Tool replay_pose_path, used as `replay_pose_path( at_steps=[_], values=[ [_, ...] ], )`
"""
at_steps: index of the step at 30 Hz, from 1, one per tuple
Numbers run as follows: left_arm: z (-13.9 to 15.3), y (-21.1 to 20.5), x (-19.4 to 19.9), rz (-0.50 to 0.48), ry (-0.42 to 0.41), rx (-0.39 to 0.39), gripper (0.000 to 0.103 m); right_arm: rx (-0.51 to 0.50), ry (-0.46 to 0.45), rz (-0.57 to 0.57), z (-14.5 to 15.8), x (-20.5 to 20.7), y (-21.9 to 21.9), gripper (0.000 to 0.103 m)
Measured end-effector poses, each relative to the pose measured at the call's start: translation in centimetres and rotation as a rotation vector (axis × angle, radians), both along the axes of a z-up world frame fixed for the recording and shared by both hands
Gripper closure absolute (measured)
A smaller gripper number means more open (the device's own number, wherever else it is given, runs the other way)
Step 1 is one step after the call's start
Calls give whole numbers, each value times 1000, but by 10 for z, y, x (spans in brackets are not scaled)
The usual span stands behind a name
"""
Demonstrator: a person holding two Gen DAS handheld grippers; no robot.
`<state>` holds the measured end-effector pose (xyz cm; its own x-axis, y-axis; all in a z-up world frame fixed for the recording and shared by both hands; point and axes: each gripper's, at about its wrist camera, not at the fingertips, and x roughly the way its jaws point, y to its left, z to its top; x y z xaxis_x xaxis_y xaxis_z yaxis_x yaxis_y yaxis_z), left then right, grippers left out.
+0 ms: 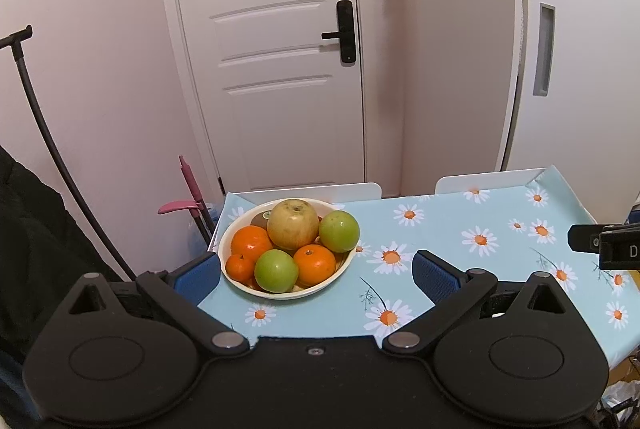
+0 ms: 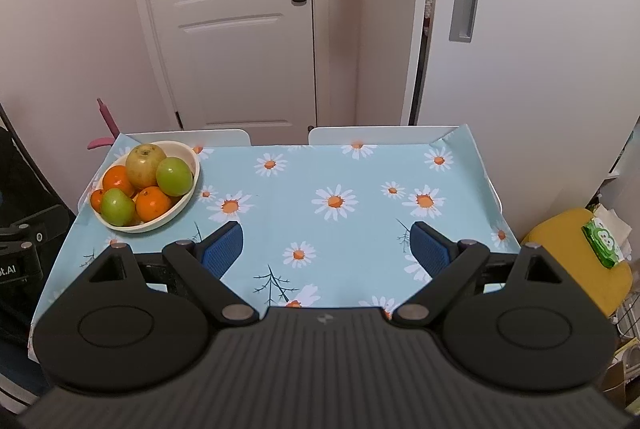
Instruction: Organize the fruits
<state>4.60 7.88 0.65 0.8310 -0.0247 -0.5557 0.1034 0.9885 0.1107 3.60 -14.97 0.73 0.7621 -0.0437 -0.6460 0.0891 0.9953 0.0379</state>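
Note:
A cream bowl [image 1: 244, 283] sits at the table's far left corner; it also shows in the right wrist view [image 2: 188, 197]. It holds a yellow-brown pear [image 1: 293, 224], two green apples [image 1: 339, 231] [image 1: 276, 271], three oranges [image 1: 315, 265] [image 1: 251, 243] [image 1: 240, 267] and a kiwi [image 1: 261, 219]. My left gripper [image 1: 316, 269] is open and empty, just in front of the bowl. My right gripper [image 2: 326, 245] is open and empty over the middle of the table.
The table carries a light blue daisy cloth [image 2: 340, 169]. Two white chair backs [image 2: 380, 135] stand at its far edge before a white door [image 2: 232, 21]. A yellow stool [image 2: 576, 257] with a green tissue pack [image 2: 604, 241] stands at the right.

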Motion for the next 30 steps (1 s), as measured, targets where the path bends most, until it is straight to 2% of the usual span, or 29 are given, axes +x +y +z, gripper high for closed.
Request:
replay_pose_path(
  at_steps=[30],
  values=[
    [-2,-1,7,-6,8,-5,0,-3,9,0,-2,12,-4,0]
  ],
)
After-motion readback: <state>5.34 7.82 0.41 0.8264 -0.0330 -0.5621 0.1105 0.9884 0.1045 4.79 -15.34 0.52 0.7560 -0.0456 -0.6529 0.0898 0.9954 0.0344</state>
